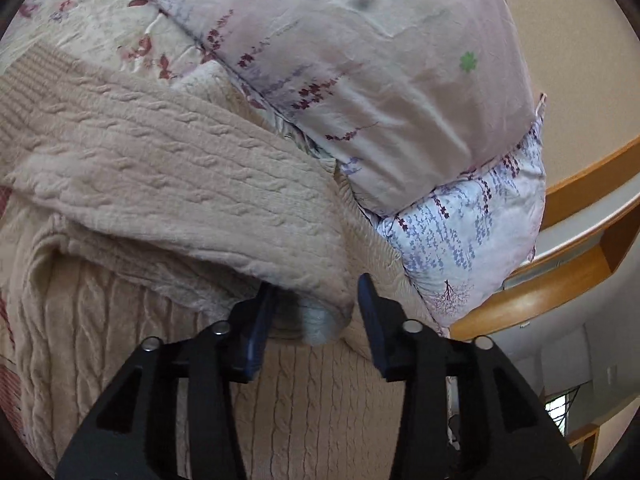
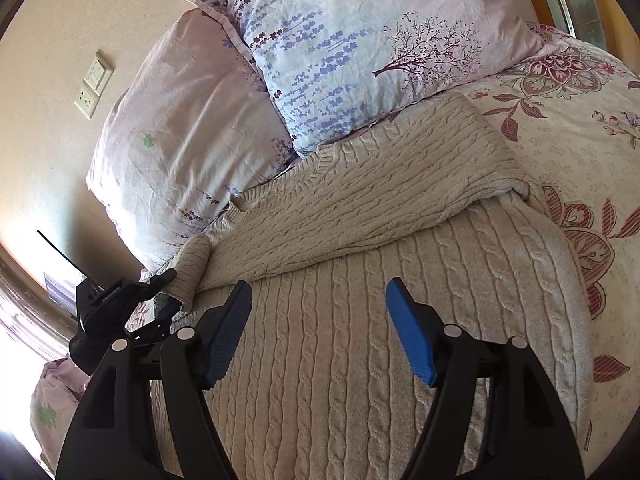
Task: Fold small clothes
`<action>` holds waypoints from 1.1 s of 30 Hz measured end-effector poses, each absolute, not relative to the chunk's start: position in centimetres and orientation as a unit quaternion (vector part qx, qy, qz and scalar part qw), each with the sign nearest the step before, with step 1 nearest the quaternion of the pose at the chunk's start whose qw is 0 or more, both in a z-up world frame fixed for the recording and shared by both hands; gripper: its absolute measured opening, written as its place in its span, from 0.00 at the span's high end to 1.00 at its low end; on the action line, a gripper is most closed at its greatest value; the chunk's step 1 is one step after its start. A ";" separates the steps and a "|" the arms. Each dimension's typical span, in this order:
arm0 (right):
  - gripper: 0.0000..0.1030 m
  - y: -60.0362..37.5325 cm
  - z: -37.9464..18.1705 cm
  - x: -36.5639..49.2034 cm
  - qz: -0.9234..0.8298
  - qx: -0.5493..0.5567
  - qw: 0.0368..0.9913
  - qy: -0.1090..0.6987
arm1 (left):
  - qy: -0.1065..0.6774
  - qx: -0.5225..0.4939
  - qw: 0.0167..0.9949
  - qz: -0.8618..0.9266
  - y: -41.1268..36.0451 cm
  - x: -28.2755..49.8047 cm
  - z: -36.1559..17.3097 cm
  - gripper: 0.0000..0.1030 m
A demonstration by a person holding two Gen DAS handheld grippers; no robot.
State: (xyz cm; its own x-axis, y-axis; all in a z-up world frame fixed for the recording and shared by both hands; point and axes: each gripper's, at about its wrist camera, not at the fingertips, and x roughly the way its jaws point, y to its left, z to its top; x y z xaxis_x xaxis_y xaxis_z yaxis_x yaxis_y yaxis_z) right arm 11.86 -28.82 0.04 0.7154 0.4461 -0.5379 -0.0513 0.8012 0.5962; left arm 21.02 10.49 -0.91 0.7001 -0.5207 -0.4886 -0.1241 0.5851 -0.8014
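A beige cable-knit sweater (image 2: 340,340) lies on the bed, with one sleeve (image 2: 360,196) folded across its body. In the left wrist view the sweater (image 1: 312,392) fills the lower half and the folded sleeve (image 1: 160,184) crosses it. My left gripper (image 1: 316,292) is open, its blue fingers either side of the sleeve's cuff end, which hangs between them. It also shows in the right wrist view (image 2: 168,292) at the cuff. My right gripper (image 2: 320,292) is open and empty just above the sweater's body.
Two lilac floral pillows (image 2: 360,52) lie behind the sweater against the wall. A floral bedsheet (image 2: 580,128) spreads to the right. A wooden bed frame (image 1: 560,280) runs along the bed's edge. Wall sockets (image 2: 94,84) are on the beige wall.
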 end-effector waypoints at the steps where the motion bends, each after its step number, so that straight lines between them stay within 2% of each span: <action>1: 0.31 -28.7 0.0 11.8 0.141 0.281 0.882 0.350 | 0.364 -0.454 0.805 -0.117 11.2 20.8 -1.1 0.55; 9: 0.31 -28.7 0.1 11.6 0.147 0.278 0.883 0.349 | 0.318 -0.543 0.775 -0.052 17.1 19.5 -1.5 0.57; 12: 0.31 -28.9 0.2 11.5 0.148 0.279 0.883 0.347 | 0.302 -0.566 0.766 -0.033 18.4 19.5 -1.3 0.65; 14: 0.31 -29.2 0.2 11.3 0.148 0.279 0.884 0.344 | 0.295 -0.568 0.768 -0.027 19.0 19.7 -1.0 0.81; 16: 0.31 -29.7 0.3 11.2 0.145 0.280 0.886 0.340 | 0.287 -0.551 0.783 -0.025 18.8 20.1 0.0 0.90; 17: 0.31 -30.0 0.4 11.1 0.144 0.280 0.887 0.338 | 0.284 -0.536 0.794 -0.029 18.3 20.3 0.7 0.91; 21: 0.31 -31.6 0.9 10.8 0.139 0.288 0.890 0.327 | 0.276 -0.432 0.856 -0.065 13.9 21.5 4.7 0.92; 26: 0.31 -33.5 1.4 10.6 0.129 0.297 0.894 0.310 | 0.289 -0.231 0.918 -0.143 3.2 23.3 8.2 0.92; 30: 0.31 -34.7 1.1 10.9 0.126 0.313 0.888 0.312 | 0.322 -0.009 0.922 -0.216 -8.0 23.3 6.6 0.91; 33: 0.31 -35.3 1.0 11.4 0.123 0.318 0.885 0.317 | 0.349 0.122 0.897 -0.243 -13.7 22.4 3.2 0.78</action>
